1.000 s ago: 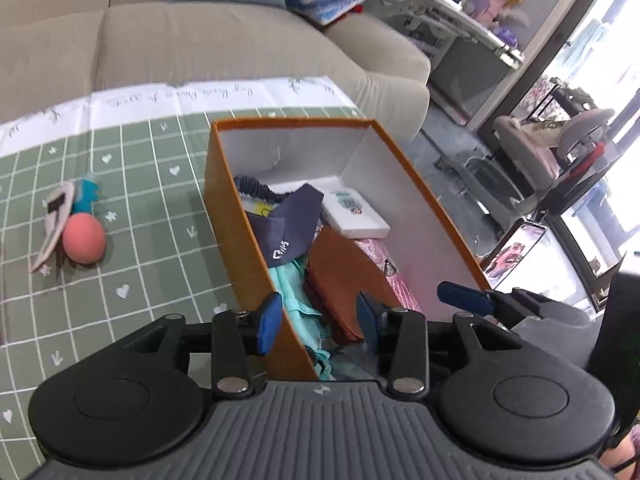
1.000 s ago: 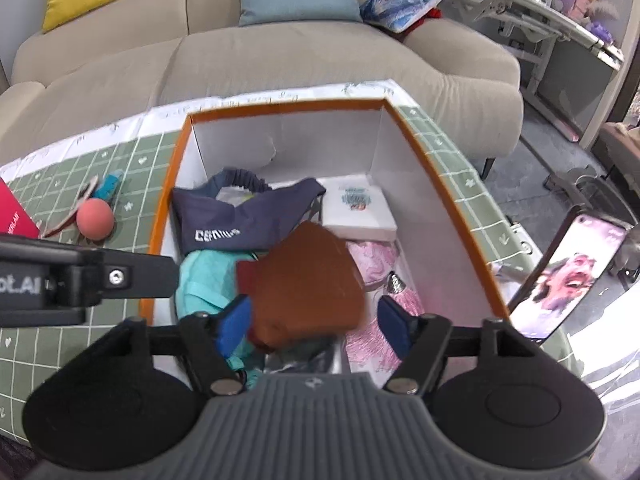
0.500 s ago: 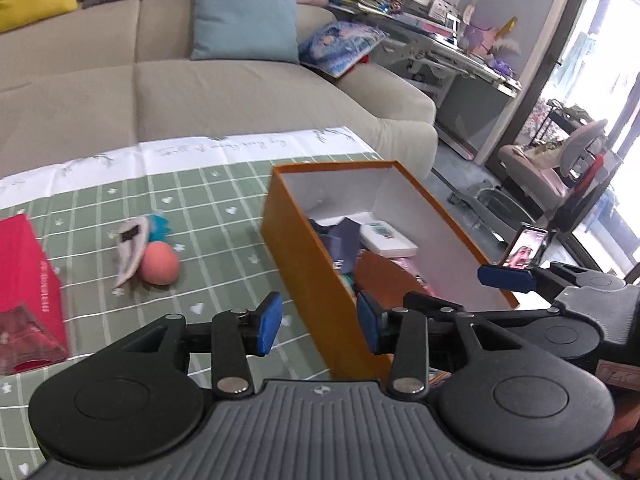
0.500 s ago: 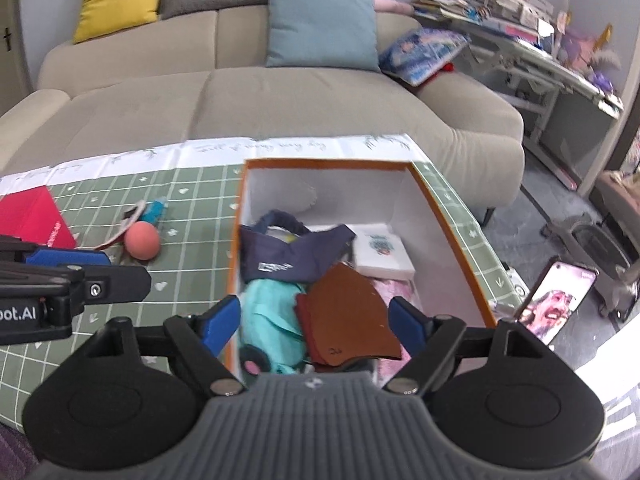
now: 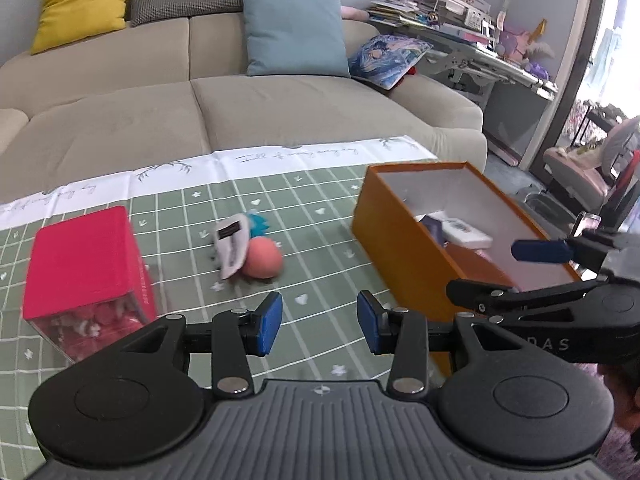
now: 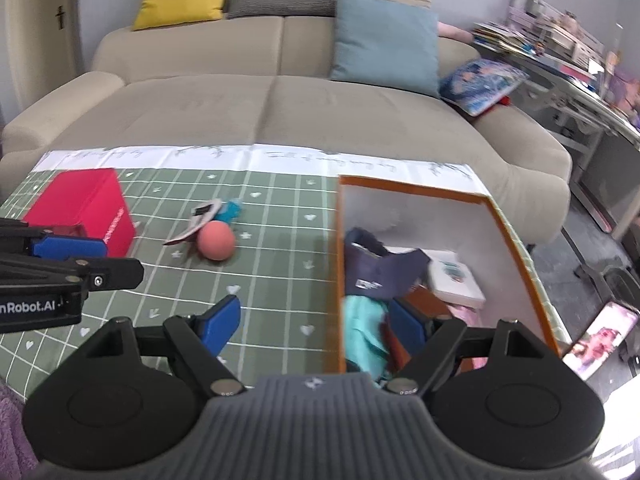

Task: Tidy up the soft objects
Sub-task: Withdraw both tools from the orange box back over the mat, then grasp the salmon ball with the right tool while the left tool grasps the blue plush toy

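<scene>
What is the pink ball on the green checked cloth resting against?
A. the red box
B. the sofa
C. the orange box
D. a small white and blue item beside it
D: the pink ball touches the small white and blue item, well apart from the orange box and red box.

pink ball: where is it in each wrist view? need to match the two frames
Left wrist view: pink ball sits left of centre on the green mat, touching a white tag, between the red box and the orange box.
Right wrist view: pink ball is left of centre, mid-height, right of the red box.
Shared landmark: the orange box, to the right of the ball in both.
</scene>
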A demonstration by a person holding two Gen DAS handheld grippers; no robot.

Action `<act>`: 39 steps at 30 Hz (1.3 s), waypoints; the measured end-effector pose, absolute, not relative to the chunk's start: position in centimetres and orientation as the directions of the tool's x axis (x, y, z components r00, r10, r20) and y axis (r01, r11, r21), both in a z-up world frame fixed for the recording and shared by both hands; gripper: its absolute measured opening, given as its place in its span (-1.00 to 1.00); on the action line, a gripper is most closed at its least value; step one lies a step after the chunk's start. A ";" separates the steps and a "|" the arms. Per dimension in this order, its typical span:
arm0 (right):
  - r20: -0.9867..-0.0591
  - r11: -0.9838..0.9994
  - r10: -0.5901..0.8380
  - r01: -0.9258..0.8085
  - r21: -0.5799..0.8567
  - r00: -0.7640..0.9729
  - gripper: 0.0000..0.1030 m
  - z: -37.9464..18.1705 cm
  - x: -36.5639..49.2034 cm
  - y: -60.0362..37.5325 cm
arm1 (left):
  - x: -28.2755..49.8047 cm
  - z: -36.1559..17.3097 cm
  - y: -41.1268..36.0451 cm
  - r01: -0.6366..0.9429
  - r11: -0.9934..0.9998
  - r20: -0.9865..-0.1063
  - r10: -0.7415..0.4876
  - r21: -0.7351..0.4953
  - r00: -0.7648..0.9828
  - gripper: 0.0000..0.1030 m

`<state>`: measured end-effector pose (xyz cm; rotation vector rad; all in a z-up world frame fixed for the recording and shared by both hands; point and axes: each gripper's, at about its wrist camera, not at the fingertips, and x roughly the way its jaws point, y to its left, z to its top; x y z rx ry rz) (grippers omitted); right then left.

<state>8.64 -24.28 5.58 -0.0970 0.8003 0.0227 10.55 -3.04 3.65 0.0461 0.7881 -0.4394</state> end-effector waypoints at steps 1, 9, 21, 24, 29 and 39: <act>-0.718 0.994 -0.006 -0.073 -0.079 0.696 0.53 5.5 8.8 -23.8 | 10.7 3.5 -2.7 0.410 0.906 -0.697 -0.364 -0.109 0.618 -0.06; -0.741 0.975 0.100 -0.215 -0.061 0.664 0.14 4.1 11.8 -20.5 | 13.4 2.3 -1.0 0.499 0.866 -0.737 -0.330 0.011 0.589 -0.05; -0.819 0.983 0.143 -0.175 0.053 0.555 0.04 -0.3 19.1 -19.4 | 18.7 -1.3 -4.6 0.690 0.651 -0.803 -0.205 0.315 0.560 -0.04; -0.828 0.982 0.165 -0.171 0.084 0.536 0.05 -1.2 20.7 -19.2 | 20.0 -2.7 -5.5 0.727 0.599 -0.823 -0.190 0.335 0.535 -0.04; -0.848 0.985 0.164 -0.136 0.110 0.504 0.04 -2.9 23.2 -19.3 | 22.2 -4.4 -6.6 0.714 0.616 -0.840 -0.149 0.334 0.521 -0.07; -0.868 0.986 0.169 -0.076 0.151 0.467 0.04 -5.0 24.9 -20.2 | 24.4 -7.1 -7.4 0.696 0.619 -0.861 -0.061 0.364 0.504 -0.75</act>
